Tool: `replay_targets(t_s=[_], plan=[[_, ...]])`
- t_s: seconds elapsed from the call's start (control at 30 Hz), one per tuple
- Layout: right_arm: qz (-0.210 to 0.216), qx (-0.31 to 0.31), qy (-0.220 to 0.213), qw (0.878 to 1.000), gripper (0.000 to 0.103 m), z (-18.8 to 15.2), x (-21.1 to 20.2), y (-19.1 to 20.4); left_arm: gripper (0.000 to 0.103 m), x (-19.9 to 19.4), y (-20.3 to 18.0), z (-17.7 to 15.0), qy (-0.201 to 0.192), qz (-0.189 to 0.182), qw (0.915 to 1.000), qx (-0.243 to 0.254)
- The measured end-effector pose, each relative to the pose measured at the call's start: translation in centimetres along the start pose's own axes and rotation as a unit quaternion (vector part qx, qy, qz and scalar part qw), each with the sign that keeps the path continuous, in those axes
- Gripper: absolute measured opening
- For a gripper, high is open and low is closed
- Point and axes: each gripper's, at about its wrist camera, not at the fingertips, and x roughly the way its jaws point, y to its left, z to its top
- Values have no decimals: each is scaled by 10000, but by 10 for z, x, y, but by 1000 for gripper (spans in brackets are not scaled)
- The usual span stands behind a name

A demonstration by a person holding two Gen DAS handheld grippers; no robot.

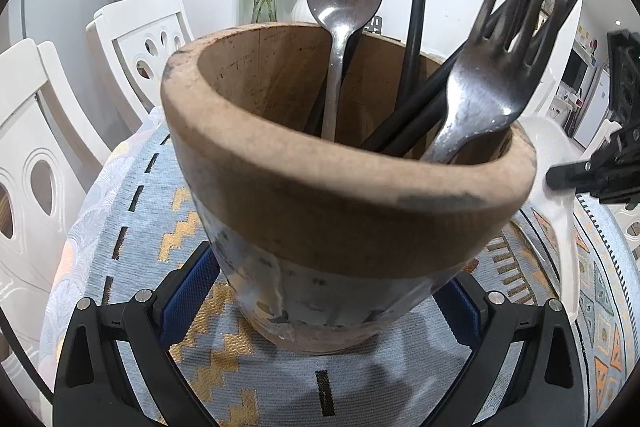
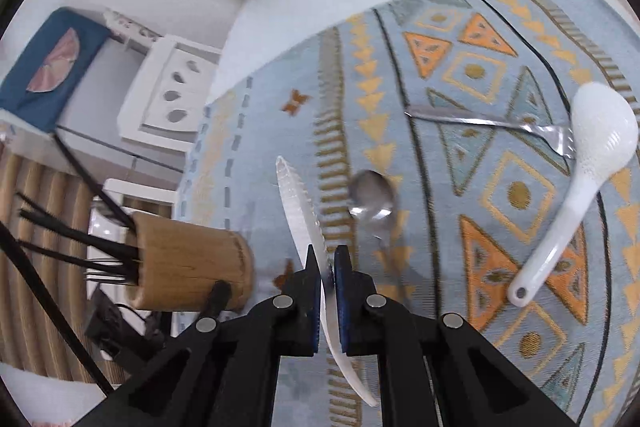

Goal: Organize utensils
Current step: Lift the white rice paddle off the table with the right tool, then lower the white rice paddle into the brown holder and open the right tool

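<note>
We record matching hardware in both wrist views. The left gripper (image 1: 320, 307), along the lower edge of its frame, has matte black angular linkage arms with triangular cut-outs, round silver screw heads at the pivots, and blue pads (image 1: 186, 291) on the inner finger faces. The right gripper (image 2: 328, 291), at the bottom centre of its frame, shows the same black arms, four silver pivot screws and blue ribbed pads (image 2: 343, 303).
</note>
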Motion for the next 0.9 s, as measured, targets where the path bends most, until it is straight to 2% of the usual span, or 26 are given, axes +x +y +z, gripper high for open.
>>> replay_targets(t_s=[0.37,0.47,0.57,0.73,0.8,0.9], plan=[[868,-267,-693,9934,6,8,-38,38,101,-12,3,-6,-201,-2,9998,21],[1291,-355,-967,9863,6,14,-60,52,101,-13,3,-7,-214,2,9998,26],[1772,-502,-1311,9741,6,20,-87,71,101,-14,2,-7,-218,3,9998,28],[2344,-761,-1663,9548,6,27,-119,101,101,-14,2,-6,-213,1,9998,26],[2542,-879,-1742,9473,6,29,-128,114,101,-14,2,-7,-212,-2,9998,24],[2647,-1062,-1742,9425,6,31,-130,134,101,-14,2,-7,-213,1,9998,25]])
